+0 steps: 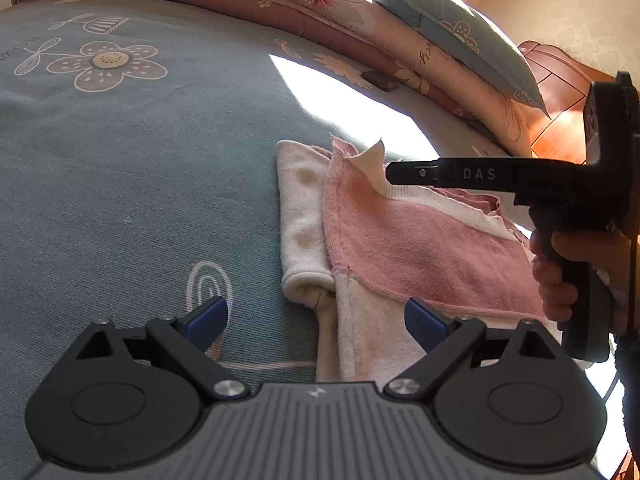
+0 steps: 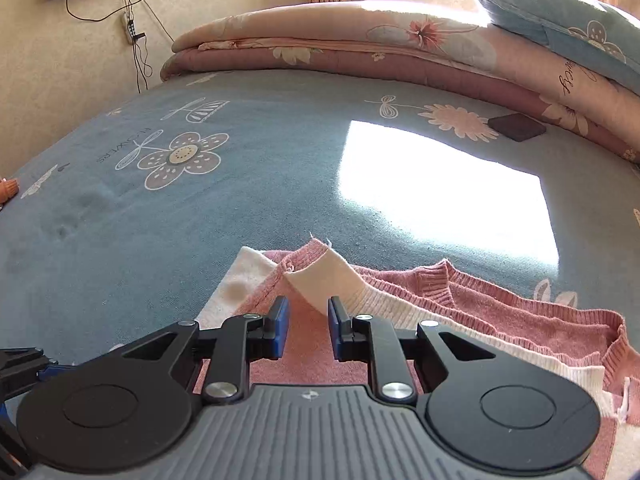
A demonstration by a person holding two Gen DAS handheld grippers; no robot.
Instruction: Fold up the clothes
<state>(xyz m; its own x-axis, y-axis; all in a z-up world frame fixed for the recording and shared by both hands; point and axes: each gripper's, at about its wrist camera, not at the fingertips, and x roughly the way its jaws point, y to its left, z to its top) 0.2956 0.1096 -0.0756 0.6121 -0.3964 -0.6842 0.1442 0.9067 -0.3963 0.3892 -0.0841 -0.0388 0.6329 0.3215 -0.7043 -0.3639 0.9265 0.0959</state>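
Note:
A pink and cream sweater lies partly folded on the blue flowered bedsheet. A cream sleeve runs along its left edge. My left gripper hovers wide open over the sleeve's cuff end, holding nothing. My right gripper, held by a hand, comes in from the right at the sweater's far corner. In the right wrist view the right gripper has a narrow gap between its blue pads, and only pink knit shows through it. A cream ribbed flap stands up just beyond the fingertips.
A folded floral quilt and a blue pillow lie along the far side of the bed. A small dark square object sits near the quilt. A bright sun patch falls on the sheet, and a wooden headboard is at right.

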